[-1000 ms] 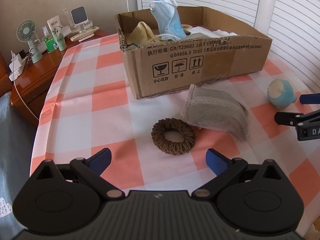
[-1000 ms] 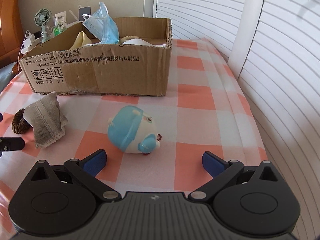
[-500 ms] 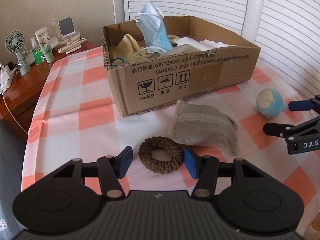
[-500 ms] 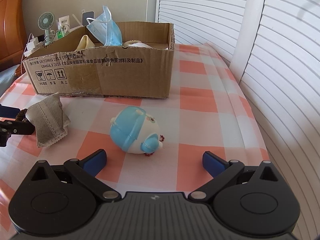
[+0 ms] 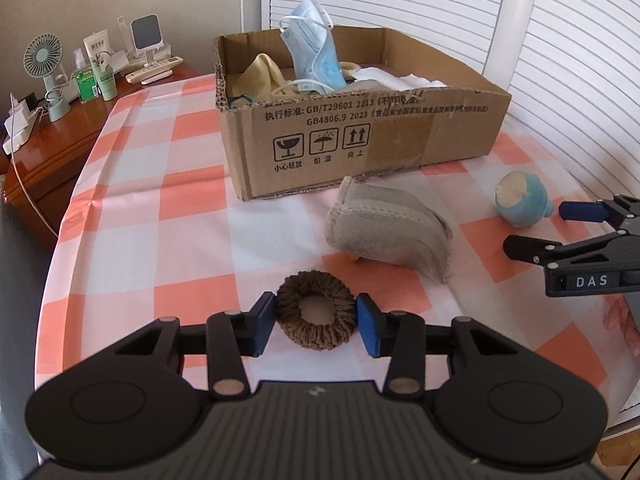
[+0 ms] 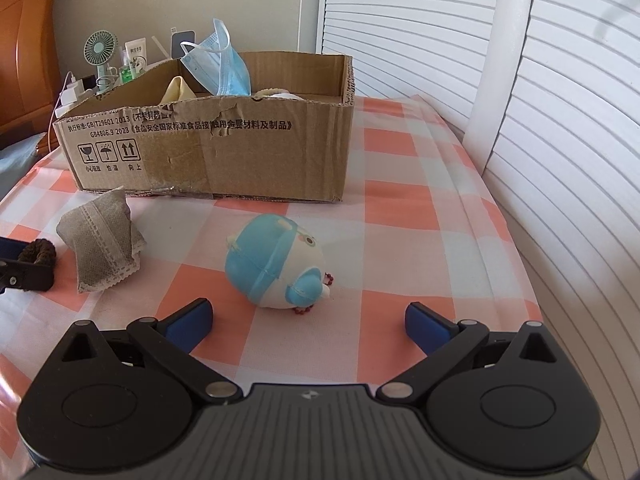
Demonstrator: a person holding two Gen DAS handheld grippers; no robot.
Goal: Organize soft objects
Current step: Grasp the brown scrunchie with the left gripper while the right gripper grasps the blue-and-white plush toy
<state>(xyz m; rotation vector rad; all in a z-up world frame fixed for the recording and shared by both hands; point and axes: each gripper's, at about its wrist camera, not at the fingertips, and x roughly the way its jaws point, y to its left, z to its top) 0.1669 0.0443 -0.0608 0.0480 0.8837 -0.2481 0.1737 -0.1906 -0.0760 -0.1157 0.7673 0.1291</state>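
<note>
A brown knitted scrunchie [image 5: 316, 336] lies on the checked tablecloth, between the blue pads of my left gripper [image 5: 316, 318]. The jaws are closing and both pads touch its sides. The scrunchie [image 6: 37, 250] also shows at the left edge of the right wrist view. My right gripper [image 6: 308, 320] stands open just short of a blue and white plush toy [image 6: 272, 268], with nothing between its fingers. From the left wrist view that gripper [image 5: 540, 228] sits beside the toy [image 5: 520, 200]. A grey fabric pouch [image 5: 384, 232] lies between scrunchie and toy.
A cardboard box [image 5: 360, 140] behind them holds a blue face mask [image 5: 316, 60], yellow cloth and white cloth. A wooden nightstand [image 5: 60, 140] at the left carries a small fan [image 5: 42, 60] and bottles. White louvered doors [image 6: 520, 120] close off the right.
My left gripper's jaws went from wide open to closed in around the scrunchie, and it edged forward over it. The right gripper stayed open and in place.
</note>
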